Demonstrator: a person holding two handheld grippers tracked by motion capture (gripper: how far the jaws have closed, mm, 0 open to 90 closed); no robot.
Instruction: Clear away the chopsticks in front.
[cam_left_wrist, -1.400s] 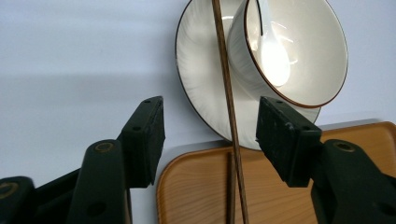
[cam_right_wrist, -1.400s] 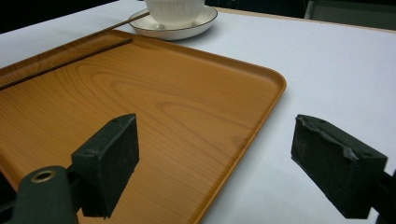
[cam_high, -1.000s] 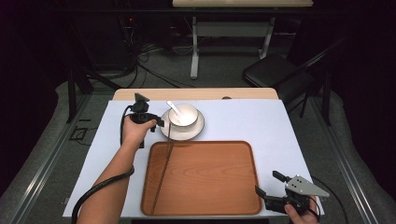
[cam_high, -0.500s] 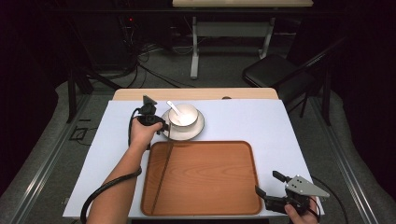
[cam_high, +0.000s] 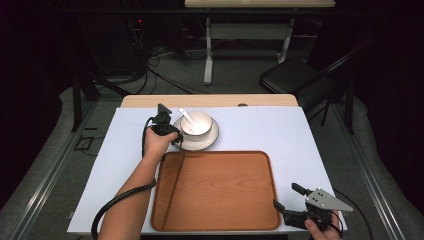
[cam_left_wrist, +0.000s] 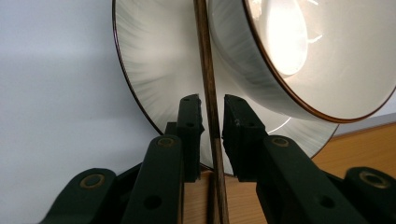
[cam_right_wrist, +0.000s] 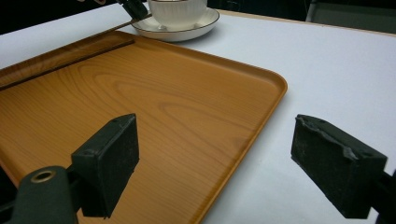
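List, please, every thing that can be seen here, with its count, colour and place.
Tray: one, brown wood, front centre of the table.
Chopstick: one, dark brown, from the tray's left part up over the saucer rim, between the left tool's jaws.
Saucer: one, white with a dark rim, behind the tray.
Bowl: one, white, on the saucer.
Spoon: one, white, in the bowl.
Table cover: one, pale blue-white.
Chair: one, black, on the floor beyond the table.
Left tool: one, black, jaws just closing around the chopstick.
Right tool: one, black, open, at the tray's front right corner.
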